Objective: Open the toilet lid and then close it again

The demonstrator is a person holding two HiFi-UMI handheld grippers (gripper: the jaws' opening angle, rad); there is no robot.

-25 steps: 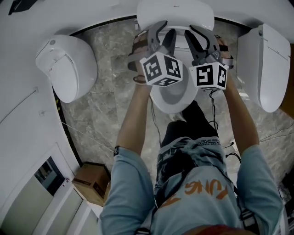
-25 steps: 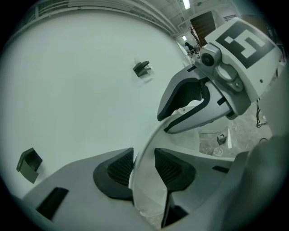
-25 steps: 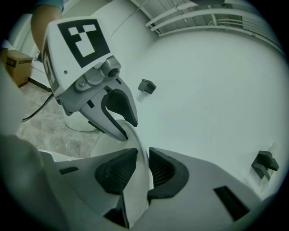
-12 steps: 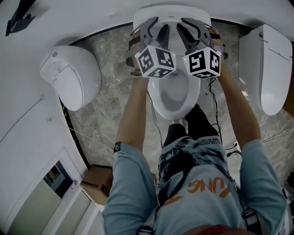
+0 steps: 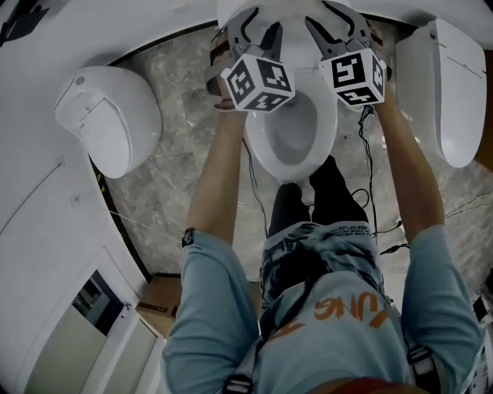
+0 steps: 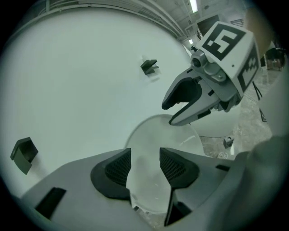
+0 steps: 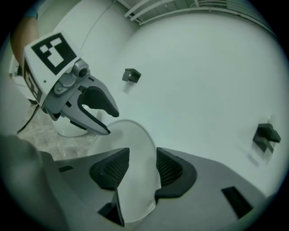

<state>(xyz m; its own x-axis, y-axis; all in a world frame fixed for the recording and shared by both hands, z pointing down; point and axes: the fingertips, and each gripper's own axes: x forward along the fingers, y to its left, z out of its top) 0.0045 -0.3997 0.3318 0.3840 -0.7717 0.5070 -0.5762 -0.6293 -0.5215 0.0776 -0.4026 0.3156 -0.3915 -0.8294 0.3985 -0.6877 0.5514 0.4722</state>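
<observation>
A: You stand on a grey marble floor hemmed by a curved white wall. A box sits at the floor's near left edge, and cables trail over it beside your right leg.

B: Three toilets line the floor's far edge along that wall. The middle toilet is straight ahead of you. A left toilet and a right toilet flank it, well apart, both with covers down.

A: Your lid is up, standing upright at the wall. It's plain glossy white with a rounded top. The bowl beneath it is uncovered.

B: Your left gripper straddles the left side of the lid's top rim. Its fingers have just been opening and now stand apart, with the rim between them but not clamped.

A: It's the same for your right gripper on the rim's right side. The fingers have just been opening and are spread, with the lid's edge between them but not pinched.

B: Small black brackets dot the wall above the lid.
</observation>
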